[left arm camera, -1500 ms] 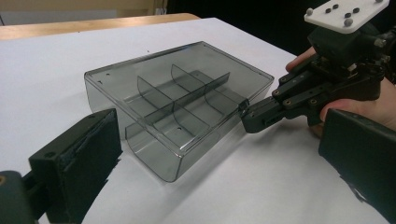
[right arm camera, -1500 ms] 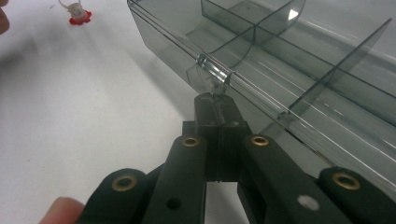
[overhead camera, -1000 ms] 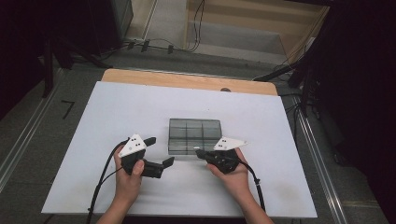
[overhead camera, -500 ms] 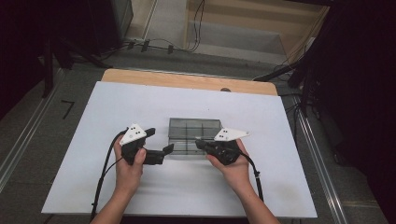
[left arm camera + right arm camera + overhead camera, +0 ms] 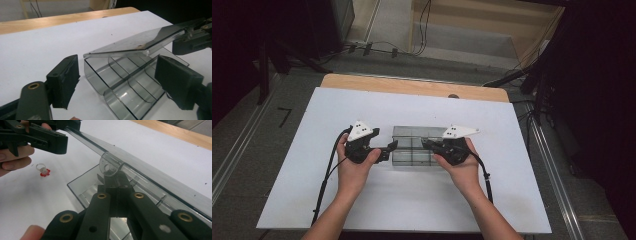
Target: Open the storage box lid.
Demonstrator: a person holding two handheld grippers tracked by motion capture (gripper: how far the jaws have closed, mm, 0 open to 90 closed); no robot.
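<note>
A smoky clear compartment box (image 5: 412,156) lies in the middle of the white table (image 5: 302,200). Its lid (image 5: 135,43) is tilted up off the tray (image 5: 125,87), which has curved dividers. My right gripper (image 5: 112,178) is shut on the round tab (image 5: 108,166) at the lid's edge and holds the lid raised. In the high view the right gripper (image 5: 427,144) meets the box from the right. My left gripper (image 5: 120,82) is open, one jaw on each side of the tray's near corner, not touching it. From above, the left gripper (image 5: 389,150) sits at the box's left end.
A small clear ring with a red base (image 5: 43,171) lies on the table near the hand that holds the left gripper. A wooden strip (image 5: 412,86) runs along the table's far edge. Cables trail from both grippers toward the near edge.
Both grippers have moved away from the person, up to the box's two ends. The right gripper has shut on the lid's tab, and the lid now stands tilted up.
</note>
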